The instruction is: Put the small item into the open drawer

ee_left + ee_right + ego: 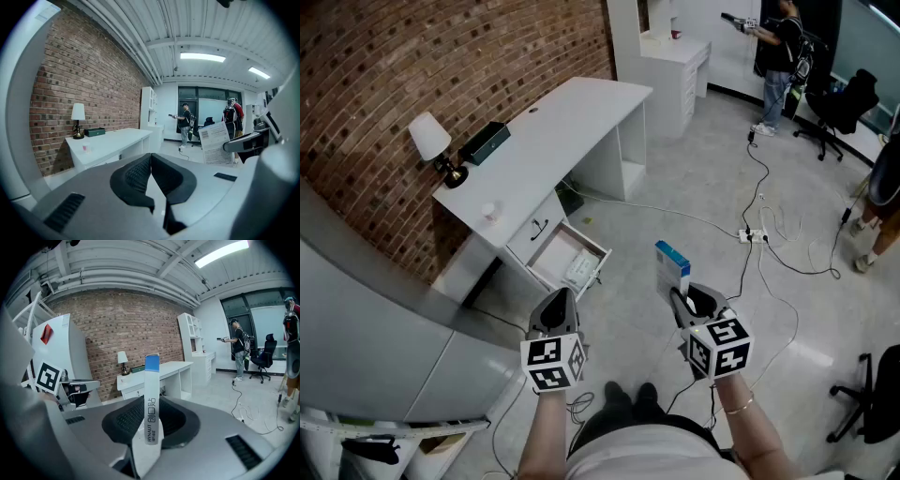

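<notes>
On the clamped box (151,399), lettering shows only in right gripper view.

Bright, even indoor light; head view sharp, both gripper views fisheye.
Light comes from ceiling strip lights (201,57) above and ahead of the left gripper (151,160); a further strip (220,253) shows high to the right of the right gripper (151,414). Shadows are soft, with a dim wedge under the desk (572,122) ahead of the left gripper. The floor (811,352) right of the right gripper carries mild glare. Gripper views curve at the edges, with black corners; the nearest housing is soft.
</notes>
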Demonstrator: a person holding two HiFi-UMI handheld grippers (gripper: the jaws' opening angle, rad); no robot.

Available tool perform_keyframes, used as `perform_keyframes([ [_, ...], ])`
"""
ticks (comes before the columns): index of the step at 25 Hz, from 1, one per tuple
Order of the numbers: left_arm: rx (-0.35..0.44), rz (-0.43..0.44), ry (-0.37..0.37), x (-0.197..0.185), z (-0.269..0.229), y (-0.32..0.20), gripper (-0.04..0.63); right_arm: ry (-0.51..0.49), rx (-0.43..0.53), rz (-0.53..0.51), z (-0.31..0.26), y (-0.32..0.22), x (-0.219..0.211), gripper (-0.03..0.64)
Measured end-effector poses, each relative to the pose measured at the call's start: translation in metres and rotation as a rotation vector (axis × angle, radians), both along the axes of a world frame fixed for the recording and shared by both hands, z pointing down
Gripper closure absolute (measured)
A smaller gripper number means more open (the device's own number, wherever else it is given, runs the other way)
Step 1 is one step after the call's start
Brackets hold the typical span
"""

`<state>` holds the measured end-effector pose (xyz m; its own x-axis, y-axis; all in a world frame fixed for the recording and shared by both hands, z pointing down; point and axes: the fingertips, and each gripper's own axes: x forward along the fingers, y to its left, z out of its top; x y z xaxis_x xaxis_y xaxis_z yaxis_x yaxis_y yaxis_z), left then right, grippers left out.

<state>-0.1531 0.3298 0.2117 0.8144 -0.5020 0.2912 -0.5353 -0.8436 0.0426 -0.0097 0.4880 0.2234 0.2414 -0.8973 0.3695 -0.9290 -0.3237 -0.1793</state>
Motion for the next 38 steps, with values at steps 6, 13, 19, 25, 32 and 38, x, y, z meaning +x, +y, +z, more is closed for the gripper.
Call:
perform_keyframes([
  [6, -0.002, 0.000, 0.000, 0.003, 0.000, 0.005, 0.574, -0.001, 0.003, -0.019, -0.001, 0.004, -0.001, 0.518],
  [13, 0.008, -0.007, 0.002, 0.005, -0.003, 0.011, 0.574, -0.003, 0.025, -0.068, -0.005, 0.004, -0.006, 0.517],
  [19, 0.008, -0.020, 0.000, 0.000, -0.004, 0.011, 0.574, -0.035, 0.032, -0.082, -0.003, 0.001, -0.009, 0.517],
  [25, -0.001, -0.048, -0.021, -0.002, 0.006, -0.009, 0.574, -0.053, 0.038, -0.097, -0.001, -0.018, -0.002, 0.517],
  [32, -0.035, -0.072, -0.028, 0.013, 0.021, -0.075, 0.574, -0.072, 0.017, -0.104, 0.009, -0.082, 0.016, 0.517],
  [38, -0.060, -0.083, -0.021, 0.043, 0.037, -0.168, 0.574, -0.077, -0.016, -0.115, 0.022, -0.175, 0.049, 0.517],
])
